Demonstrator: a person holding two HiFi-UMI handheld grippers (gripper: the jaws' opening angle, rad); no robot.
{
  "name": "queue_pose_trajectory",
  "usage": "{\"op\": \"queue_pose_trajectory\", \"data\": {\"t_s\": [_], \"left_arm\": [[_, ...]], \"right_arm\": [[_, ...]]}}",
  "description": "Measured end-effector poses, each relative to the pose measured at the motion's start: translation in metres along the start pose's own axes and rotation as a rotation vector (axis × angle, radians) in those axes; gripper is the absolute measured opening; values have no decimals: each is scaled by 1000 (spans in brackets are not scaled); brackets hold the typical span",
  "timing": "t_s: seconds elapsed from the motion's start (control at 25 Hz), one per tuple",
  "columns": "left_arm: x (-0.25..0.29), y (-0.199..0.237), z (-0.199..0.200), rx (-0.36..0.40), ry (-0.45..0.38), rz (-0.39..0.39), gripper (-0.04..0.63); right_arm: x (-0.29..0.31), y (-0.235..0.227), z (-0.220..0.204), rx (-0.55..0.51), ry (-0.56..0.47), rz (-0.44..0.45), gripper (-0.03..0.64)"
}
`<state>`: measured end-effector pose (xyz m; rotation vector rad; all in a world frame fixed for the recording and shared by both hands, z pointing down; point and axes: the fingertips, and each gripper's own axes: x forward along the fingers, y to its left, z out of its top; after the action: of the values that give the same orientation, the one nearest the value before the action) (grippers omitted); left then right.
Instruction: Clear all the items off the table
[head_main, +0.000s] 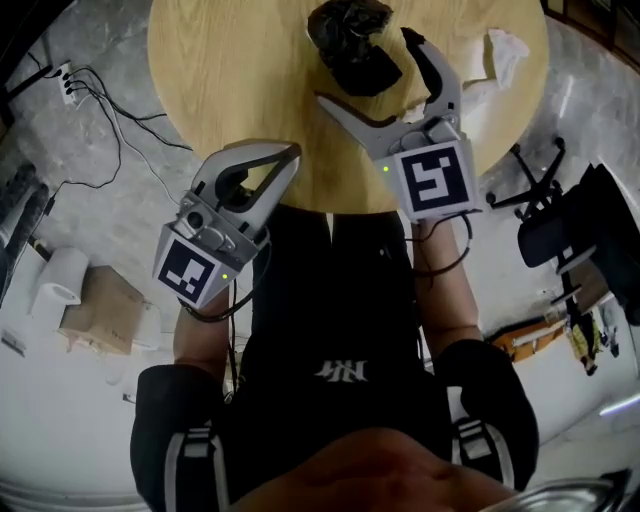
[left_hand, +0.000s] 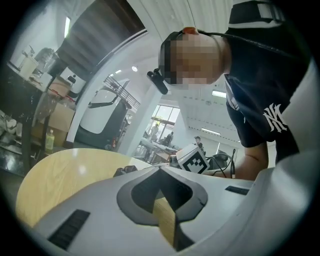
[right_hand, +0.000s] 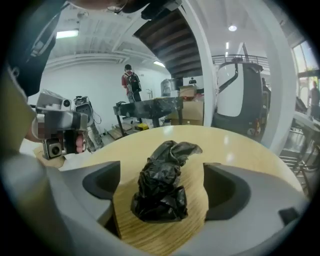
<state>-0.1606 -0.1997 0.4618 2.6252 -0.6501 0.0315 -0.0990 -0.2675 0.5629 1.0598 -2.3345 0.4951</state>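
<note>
A crumpled black plastic bag (head_main: 350, 45) lies on the round wooden table (head_main: 230, 70), toward its far side. My right gripper (head_main: 365, 67) is open, with its two jaws spread wide to either side of the bag and not touching it. In the right gripper view the bag (right_hand: 162, 185) sits between the open jaws of the right gripper (right_hand: 162, 200). A crumpled white tissue (head_main: 505, 50) lies at the table's right edge. My left gripper (head_main: 293, 150) is shut and empty at the table's near edge. In the left gripper view the left gripper (left_hand: 165, 175) points across the tabletop at the bag (left_hand: 125, 171).
On the floor to the left lie a power strip with cables (head_main: 68, 85), a cardboard box (head_main: 100, 305) and a paper roll (head_main: 60, 280). A black office chair (head_main: 560, 220) stands to the right of the table.
</note>
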Motion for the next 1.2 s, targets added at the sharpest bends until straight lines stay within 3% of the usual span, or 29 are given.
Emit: {"op": "queue_pose_trajectory", "data": {"t_s": [0.12, 0.32, 0.48, 0.72, 0.88, 1.0, 1.2], "left_arm": [[0, -2, -2, -4, -2, -1, 12], [0, -5, -4, 7, 7, -31, 12], [-2, -1, -4, 7, 3, -33, 12], [5, 14, -20, -34, 121, 7, 12], [21, 2, -16, -44, 135, -37, 12], [45, -29, -12, -32, 141, -109, 12], [95, -108, -26, 0, 182, -221, 12]], "right_arm": [[14, 2, -5, -24, 41, 15, 493], [21, 2, -12, -74, 87, 2, 300], [14, 6, -13, -63, 73, -14, 234], [-14, 17, 15, 14, -62, -11, 190], [-55, 21, 33, 71, -169, -22, 172], [-95, 17, 31, 85, -226, -40, 162], [-174, -9, -7, 156, -313, -110, 149]]}}
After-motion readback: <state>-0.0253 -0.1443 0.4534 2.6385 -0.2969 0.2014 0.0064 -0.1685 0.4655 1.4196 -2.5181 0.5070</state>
